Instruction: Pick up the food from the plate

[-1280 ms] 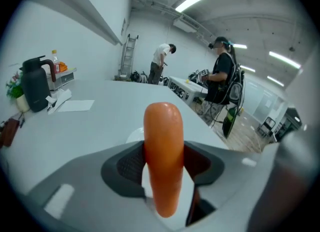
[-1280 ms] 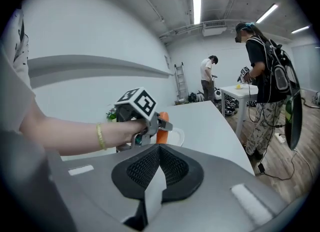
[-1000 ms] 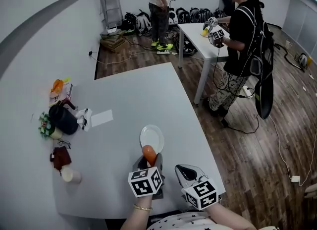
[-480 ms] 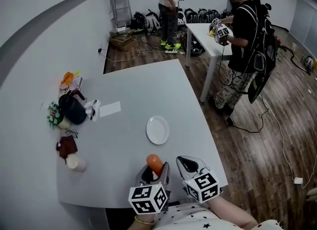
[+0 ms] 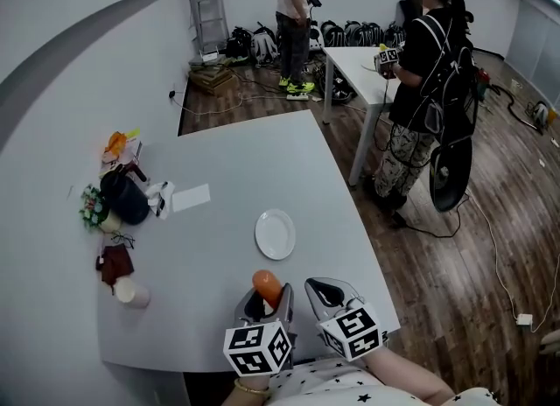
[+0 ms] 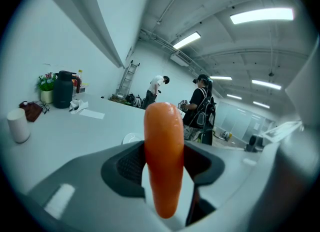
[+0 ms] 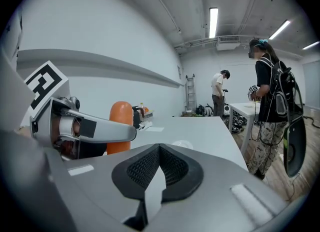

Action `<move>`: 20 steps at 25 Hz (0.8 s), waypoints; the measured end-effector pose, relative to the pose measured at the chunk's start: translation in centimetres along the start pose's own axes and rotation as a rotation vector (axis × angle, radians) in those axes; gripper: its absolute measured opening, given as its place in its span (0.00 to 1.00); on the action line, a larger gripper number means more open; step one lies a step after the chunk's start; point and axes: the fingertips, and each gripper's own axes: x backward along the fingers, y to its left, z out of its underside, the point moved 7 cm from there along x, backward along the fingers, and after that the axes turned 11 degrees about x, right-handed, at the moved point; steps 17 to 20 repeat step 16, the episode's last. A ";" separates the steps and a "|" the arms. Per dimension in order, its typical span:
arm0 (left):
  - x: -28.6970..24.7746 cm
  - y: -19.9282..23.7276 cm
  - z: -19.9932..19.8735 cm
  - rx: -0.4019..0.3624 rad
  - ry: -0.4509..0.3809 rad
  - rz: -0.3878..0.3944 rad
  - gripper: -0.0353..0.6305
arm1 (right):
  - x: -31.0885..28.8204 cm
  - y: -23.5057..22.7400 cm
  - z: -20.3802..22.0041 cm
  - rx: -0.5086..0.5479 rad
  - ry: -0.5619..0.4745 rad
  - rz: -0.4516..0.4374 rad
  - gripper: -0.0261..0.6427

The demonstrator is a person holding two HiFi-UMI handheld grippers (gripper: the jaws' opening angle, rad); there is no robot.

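My left gripper (image 5: 266, 297) is shut on an orange, sausage-shaped piece of food (image 5: 267, 286), which stands upright between the jaws above the near part of the grey table (image 5: 236, 159). In the left gripper view the food (image 6: 163, 161) fills the middle, pressed between both pads. The white plate (image 5: 276, 234) lies bare on the table just beyond it, also small in the left gripper view (image 6: 131, 138). My right gripper (image 5: 326, 292) hovers beside the left one, shut with nothing in it (image 7: 159, 163); from there the food (image 7: 120, 126) shows at left.
A black jug (image 5: 122, 201), a small plant (image 5: 90, 207), a paper sheet (image 5: 191, 197), a brown cloth (image 5: 114, 262) and a white cup (image 5: 131, 292) sit along the table's left side. A person (image 5: 424, 89) stands by a second white table (image 5: 354, 63) to the right.
The left gripper with the food has drawn back from the plate's near edge toward me, leaving the plate bare. The right gripper has stayed beside it.
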 end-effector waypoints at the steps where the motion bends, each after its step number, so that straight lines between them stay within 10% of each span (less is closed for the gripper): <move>1: 0.0 0.0 -0.1 0.001 -0.003 0.000 0.38 | 0.0 0.0 0.0 -0.001 -0.001 -0.001 0.04; 20: 0.0 -0.3 0.2 0.002 0.005 -0.004 0.38 | 0.5 -0.1 -0.2 0.018 -0.007 0.001 0.04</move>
